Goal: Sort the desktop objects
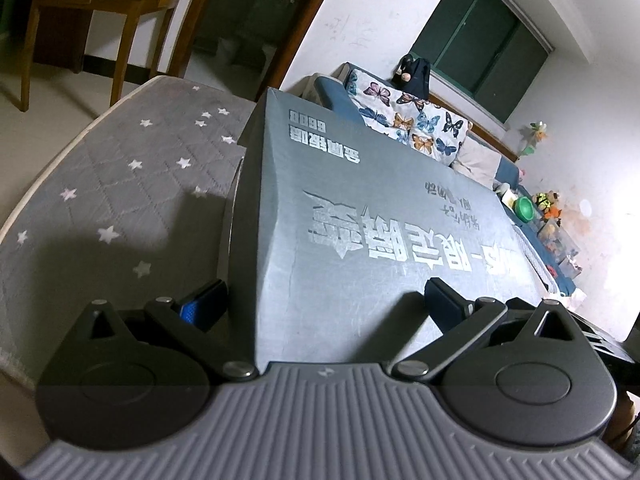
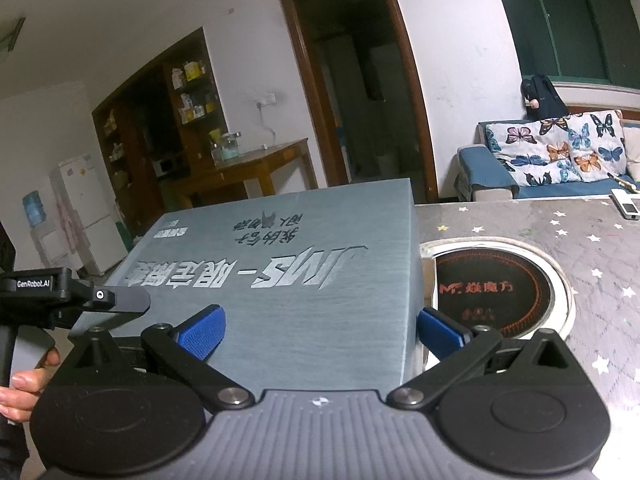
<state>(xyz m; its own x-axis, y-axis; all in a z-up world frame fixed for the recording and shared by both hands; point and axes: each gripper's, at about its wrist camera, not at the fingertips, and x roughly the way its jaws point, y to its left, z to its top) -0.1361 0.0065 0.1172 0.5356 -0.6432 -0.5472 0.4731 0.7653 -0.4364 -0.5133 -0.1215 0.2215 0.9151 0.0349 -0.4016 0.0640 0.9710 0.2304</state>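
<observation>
A big grey box (image 1: 380,216) with silver lettering lies on the star-patterned table cover (image 1: 120,200). My left gripper (image 1: 324,304) is open and straddles the box's near left edge. Its left finger hangs beside the side wall and its right finger sits over the lid. In the right wrist view the same box (image 2: 288,280) fills the middle. My right gripper (image 2: 320,334) is open astride the near right edge, with one blue pad above the lid and the other beside the right wall. One of the left gripper's fingers (image 2: 124,305) reaches the box's near left corner, and a hand (image 2: 24,384) holds that gripper's handle.
A round induction hob (image 2: 496,292) is set into the table just right of the box, which partly covers it. A white remote (image 2: 626,204) lies at the far right table edge. A sofa with butterfly cushions (image 2: 560,152) stands behind the table, and a wooden side table (image 2: 256,168) stands near the doorway.
</observation>
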